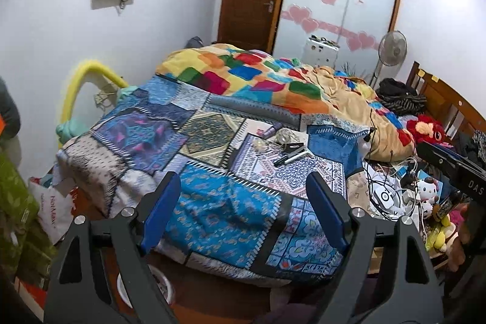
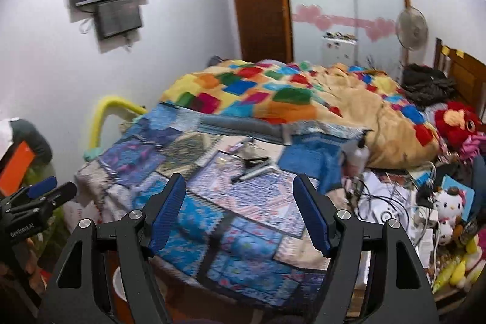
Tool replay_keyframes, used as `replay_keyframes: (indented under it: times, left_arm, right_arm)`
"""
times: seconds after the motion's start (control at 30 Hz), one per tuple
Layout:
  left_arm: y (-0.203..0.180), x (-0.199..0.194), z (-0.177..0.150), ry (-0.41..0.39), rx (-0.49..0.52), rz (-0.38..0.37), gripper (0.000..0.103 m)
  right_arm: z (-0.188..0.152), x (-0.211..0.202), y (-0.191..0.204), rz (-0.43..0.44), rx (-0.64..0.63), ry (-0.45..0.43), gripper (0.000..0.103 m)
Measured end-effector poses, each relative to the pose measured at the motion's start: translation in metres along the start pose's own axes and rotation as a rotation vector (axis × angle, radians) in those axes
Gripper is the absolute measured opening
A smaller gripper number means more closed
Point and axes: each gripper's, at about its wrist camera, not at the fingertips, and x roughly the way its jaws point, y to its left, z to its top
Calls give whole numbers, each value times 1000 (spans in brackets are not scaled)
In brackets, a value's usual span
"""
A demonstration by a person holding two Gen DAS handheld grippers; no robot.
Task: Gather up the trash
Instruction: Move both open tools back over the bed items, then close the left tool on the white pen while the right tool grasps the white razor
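Note:
A small heap of litter lies mid-bed on the patchwork bedspread (image 1: 212, 211): crumpled clear plastic (image 1: 284, 137), a purple wrapper (image 1: 270, 130) and a black-and-white stick-like item (image 1: 291, 156). The right wrist view shows the same stick-like item (image 2: 253, 167) and wrapper (image 2: 237, 148), blurred. My left gripper (image 1: 243, 176) hangs open over the bed's near corner, well short of the heap, with nothing between its blue pads (image 1: 162, 211). My right gripper (image 2: 239, 179) is open too, empty, and about as far from the litter.
A colourful checked duvet (image 1: 273, 81) covers the far half of the bed. Cables (image 1: 382, 190), plush toys (image 1: 426, 190) and clutter crowd the right side. A white shopping bag (image 1: 56, 208) and a white round rim (image 1: 165, 286) sit on the floor. Behind stand a fan (image 1: 393, 46), wardrobe and door.

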Motion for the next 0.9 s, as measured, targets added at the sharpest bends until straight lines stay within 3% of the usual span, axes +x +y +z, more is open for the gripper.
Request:
replay_keyframes:
  times: [0.4,0.9]
  left_arm:
    - [-26,127,13,132,42,-42,84]
    - [-33,267,-2,259,127,-57,84]
  right_arm:
    - [-2,82,-66,-81,97,144,70]
    - [-16,247,-91,39,275,380,70]
